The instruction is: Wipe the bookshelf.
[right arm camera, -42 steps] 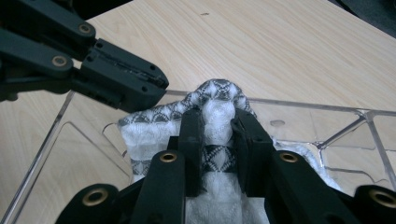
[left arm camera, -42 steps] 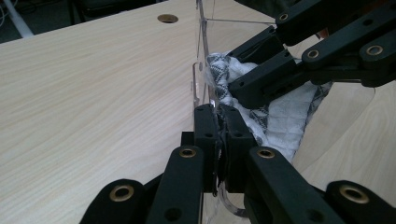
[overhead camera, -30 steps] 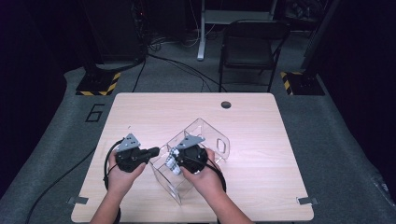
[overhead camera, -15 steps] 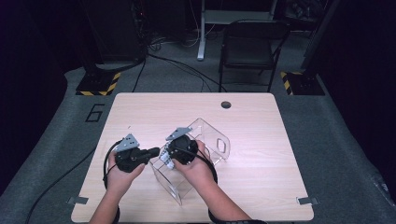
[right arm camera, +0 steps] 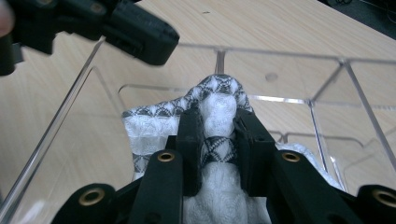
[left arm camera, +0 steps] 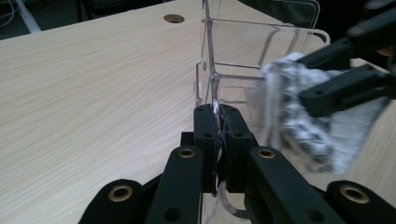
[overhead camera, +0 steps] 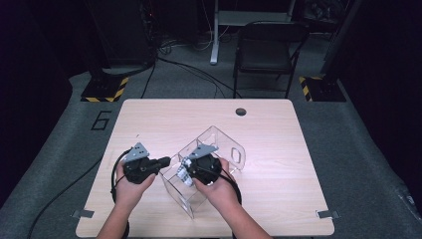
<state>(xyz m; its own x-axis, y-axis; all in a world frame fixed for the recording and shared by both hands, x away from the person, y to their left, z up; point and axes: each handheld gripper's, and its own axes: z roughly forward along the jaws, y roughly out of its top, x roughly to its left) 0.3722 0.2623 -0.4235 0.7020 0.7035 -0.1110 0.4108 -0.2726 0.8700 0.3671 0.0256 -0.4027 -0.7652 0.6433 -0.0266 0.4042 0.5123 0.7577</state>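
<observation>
Cloth [right arm camera: 212, 105]: white with a grey pattern, bunched up, now sitting over the open top of the clear box [overhead camera: 219, 149] near the front middle of the table [overhead camera: 278, 134]. A second ago it sits lower and further toward the person; the right gripper [overhead camera: 191, 169] has since carried it up and inward, so it now hangs between the box walls rather than outside them. Right jaws are narrow and clamped on a fold of the cloth, fabric squeezed between the pads. Left gripper [left arm camera: 217, 116] hasn't moved: jaws nearly closed, pinching the thin edge of the near box wall, steadying the box. Read: this is the loading step, cloth going into the box, part-way done — most of it looks above the floor of the box still. Next is likely lower and release; the risk is fabric snagging on the inner divider [right arm camera: 218, 60].
</observation>
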